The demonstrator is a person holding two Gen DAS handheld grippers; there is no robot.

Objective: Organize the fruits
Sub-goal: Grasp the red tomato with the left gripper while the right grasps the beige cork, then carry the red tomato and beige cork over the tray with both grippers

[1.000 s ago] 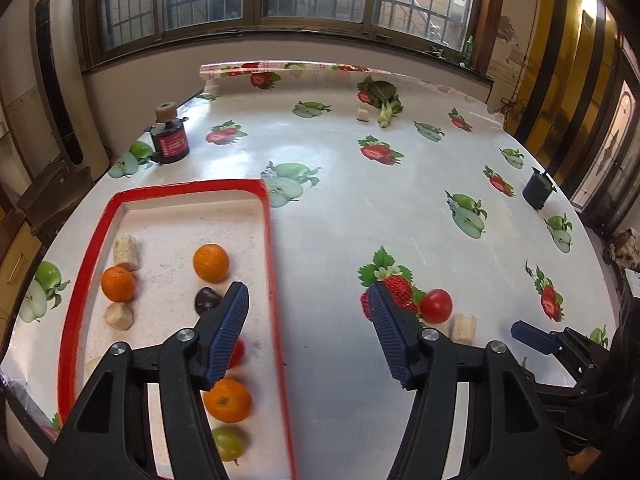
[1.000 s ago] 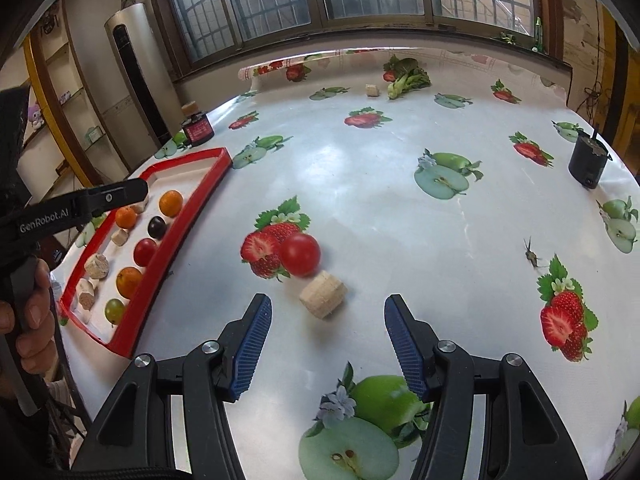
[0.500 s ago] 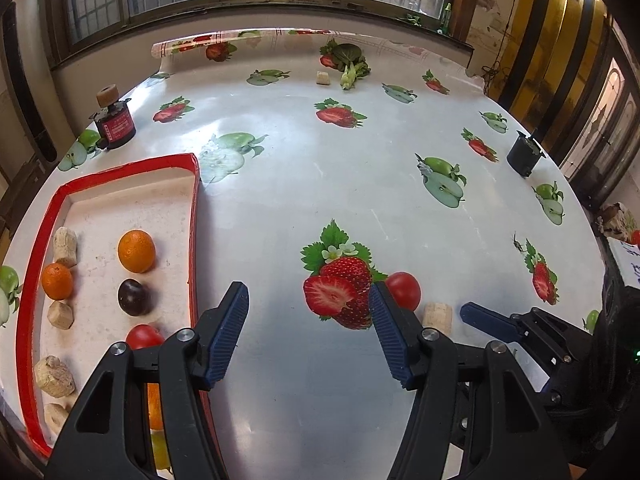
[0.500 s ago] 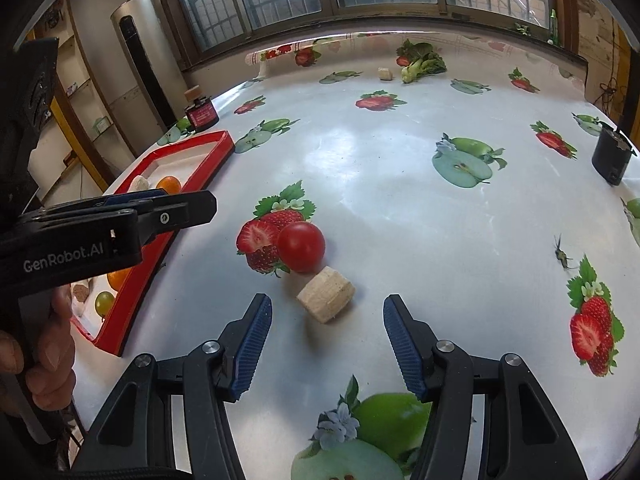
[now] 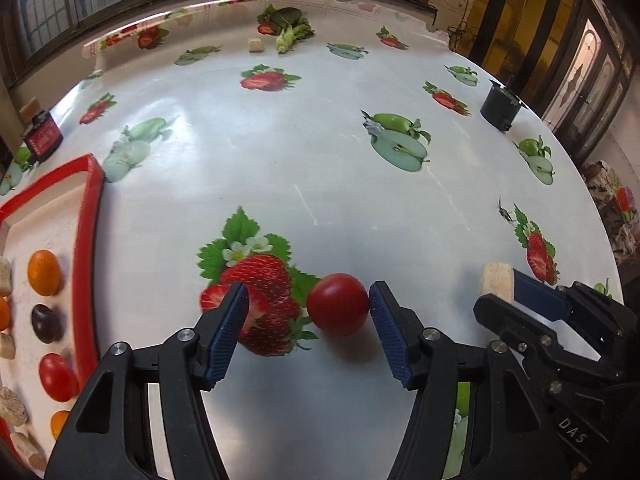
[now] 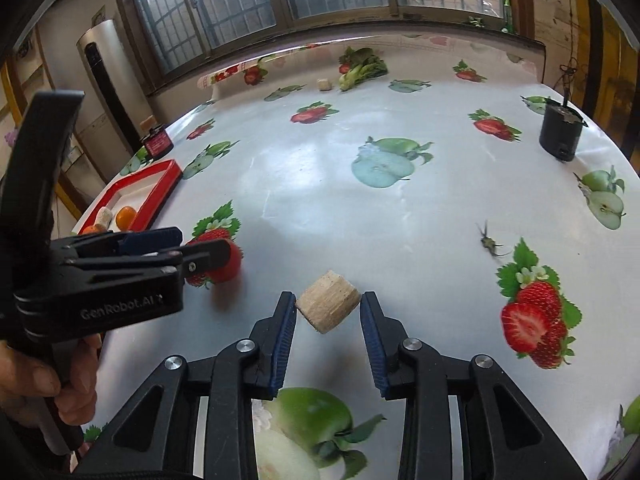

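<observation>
The left tongs (image 5: 308, 312) stood spread around the red tomato (image 5: 338, 304) on the tabletop (image 5: 280, 152); the right tongs (image 6: 328, 316) stood spread, bracketing the banana piece (image 6: 328, 301), likely for the red tray (image 5: 86, 248).

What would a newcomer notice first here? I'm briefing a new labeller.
Probably the red tomato on the fruit-print tablecloth, sitting against the right finger of the open left gripper. Next, the beige chunk between the open right gripper fingers. The red-rimmed tray of sorted fruit lies at far left.
</observation>
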